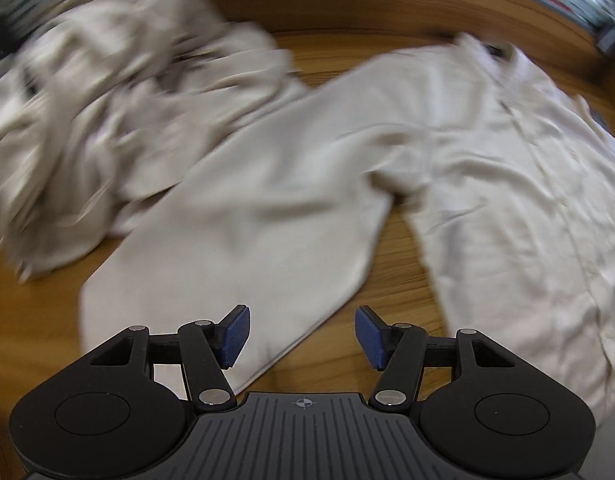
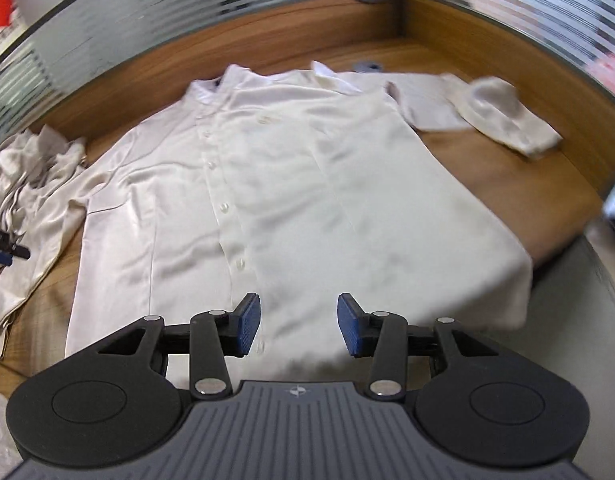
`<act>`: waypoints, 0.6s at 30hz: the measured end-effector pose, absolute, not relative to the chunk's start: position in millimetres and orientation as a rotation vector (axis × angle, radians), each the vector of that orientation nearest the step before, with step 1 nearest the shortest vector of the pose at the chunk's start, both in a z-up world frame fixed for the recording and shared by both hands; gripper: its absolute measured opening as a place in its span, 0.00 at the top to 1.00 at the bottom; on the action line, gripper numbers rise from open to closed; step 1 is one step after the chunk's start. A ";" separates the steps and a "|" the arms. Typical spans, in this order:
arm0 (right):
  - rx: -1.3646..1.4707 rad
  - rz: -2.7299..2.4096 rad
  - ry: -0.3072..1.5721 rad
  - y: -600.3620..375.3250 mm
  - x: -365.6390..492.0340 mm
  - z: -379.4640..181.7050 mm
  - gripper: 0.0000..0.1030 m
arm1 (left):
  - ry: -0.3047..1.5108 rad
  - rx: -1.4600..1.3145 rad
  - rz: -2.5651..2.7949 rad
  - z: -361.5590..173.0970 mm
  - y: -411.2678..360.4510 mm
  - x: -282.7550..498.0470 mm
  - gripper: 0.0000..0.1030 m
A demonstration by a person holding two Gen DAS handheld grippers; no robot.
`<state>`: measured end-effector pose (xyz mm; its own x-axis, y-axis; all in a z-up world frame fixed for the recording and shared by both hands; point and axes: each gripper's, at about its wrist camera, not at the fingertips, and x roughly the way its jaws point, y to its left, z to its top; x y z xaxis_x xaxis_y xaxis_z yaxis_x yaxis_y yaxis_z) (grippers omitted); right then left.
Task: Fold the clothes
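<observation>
Wood-grain surface (image 2: 487,176) fills both views, striped glass partitions curving behind it. Spread across it lies the cream button-up shirt (image 2: 291,184), front up, collar at the far edge, hem nearest the right tool (image 2: 299,330); its long axis runs straight away from that tool. One sleeve (image 1: 243,216) stretches out diagonally, cuff end lying directly under the left tool (image 1: 302,338), so the left hand looks nearer that sleeve. A crumpled pile of pale clothes (image 1: 87,120) sits just beyond it. Both tools are spread, blue pads apart, nothing pinched. The far sleeve (image 2: 495,112) lies doubled over by the right shoulder. Folding has likely barely begun.
</observation>
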<state>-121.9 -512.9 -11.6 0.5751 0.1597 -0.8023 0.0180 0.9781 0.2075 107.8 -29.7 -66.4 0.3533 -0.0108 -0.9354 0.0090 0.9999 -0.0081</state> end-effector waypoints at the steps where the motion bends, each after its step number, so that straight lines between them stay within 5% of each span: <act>1: 0.186 0.097 0.956 -516.0 -111.5 -8.0 0.53 | 1.203 -0.022 0.008 -66.4 -22.7 103.7 0.40; 18: -0.107 0.269 0.914 -572.4 168.7 21.6 0.46 | 1.118 -0.144 0.038 -62.9 -40.5 143.1 0.40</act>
